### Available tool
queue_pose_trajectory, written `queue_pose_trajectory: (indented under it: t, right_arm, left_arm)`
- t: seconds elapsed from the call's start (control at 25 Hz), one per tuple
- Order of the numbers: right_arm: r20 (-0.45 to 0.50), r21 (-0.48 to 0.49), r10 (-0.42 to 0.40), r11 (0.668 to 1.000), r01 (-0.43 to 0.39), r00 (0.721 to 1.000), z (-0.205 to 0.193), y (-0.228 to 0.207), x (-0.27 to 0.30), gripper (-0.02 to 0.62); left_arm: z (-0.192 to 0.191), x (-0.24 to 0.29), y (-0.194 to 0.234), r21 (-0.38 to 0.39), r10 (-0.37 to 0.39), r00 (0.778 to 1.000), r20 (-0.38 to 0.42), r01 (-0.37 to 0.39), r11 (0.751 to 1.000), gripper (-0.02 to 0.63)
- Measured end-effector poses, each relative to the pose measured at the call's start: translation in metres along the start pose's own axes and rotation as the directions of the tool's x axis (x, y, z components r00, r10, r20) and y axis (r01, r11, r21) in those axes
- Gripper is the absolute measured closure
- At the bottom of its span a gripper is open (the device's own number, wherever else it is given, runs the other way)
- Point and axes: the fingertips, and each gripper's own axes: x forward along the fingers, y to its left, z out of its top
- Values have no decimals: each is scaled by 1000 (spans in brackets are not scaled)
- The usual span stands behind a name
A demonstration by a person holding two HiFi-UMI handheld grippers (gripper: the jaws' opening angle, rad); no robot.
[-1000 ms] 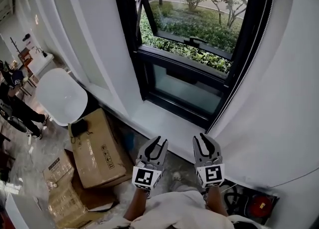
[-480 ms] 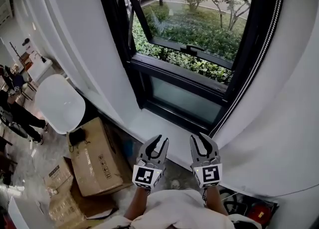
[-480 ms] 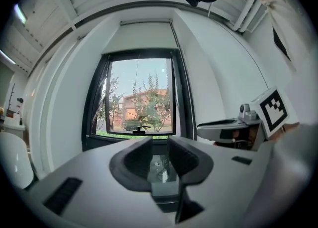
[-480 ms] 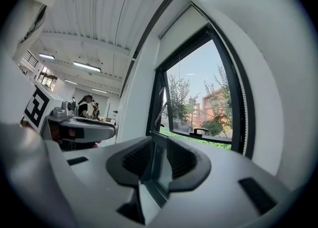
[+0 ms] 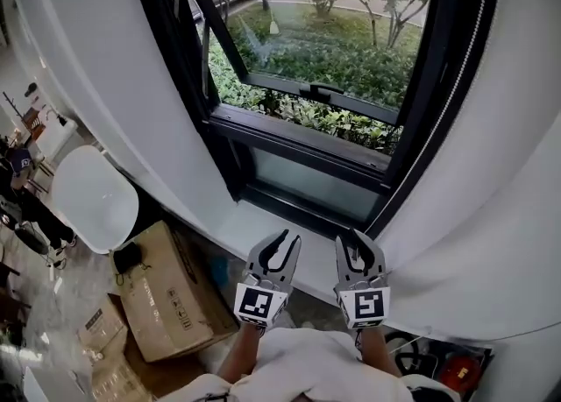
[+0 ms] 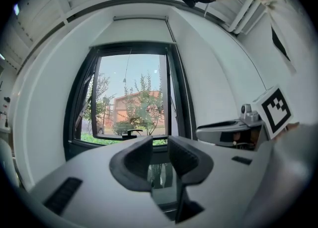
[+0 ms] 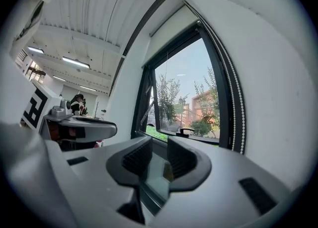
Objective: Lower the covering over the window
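Both hand-held grippers had come closer to the window (image 5: 324, 41) than 1 second before, their tips now over the white sill (image 5: 254, 223). The left hand-held gripper (image 5: 285, 243) and right hand-held gripper (image 5: 356, 243) pointed level at the glass, each with its 2 jaws narrowly apart and empty. The covering (image 6: 140, 18) sat rolled up across the recess top, pane bare; its bead chain (image 5: 476, 50) hung down the right frame.

white wall (image 5: 92, 85), black-framed window (image 5: 307, 129), cardboard boxes (image 5: 166, 295) below
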Motion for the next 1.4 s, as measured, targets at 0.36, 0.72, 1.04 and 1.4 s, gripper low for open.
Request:
queue_pose_trajectory:
  t: [0.36, 0.72, 1.04, 1.4]
  right_arm:
    - [7, 14, -135, 991, 135, 991, -3, -28, 25, 515]
    - [-37, 3, -328, 945, 328, 944, -9, -55, 53, 515]
    - [-90, -23, -468, 883, 468, 879, -22, -75, 54, 515]
    - [-122, -31, -621, 782, 622, 774, -30, -96, 36, 515]
  left_arm:
    - [-2, 69, -6, 10, -188, 982, 28, 187, 982, 506]
    - [-12, 126, -2, -15, -397, 917, 40, 398, 917, 506]
    - [-21, 158, -8, -16, -529, 847, 53, 531, 847, 506]
    - [-26, 181, -50, -6, -695, 718, 45, 696, 718, 505]
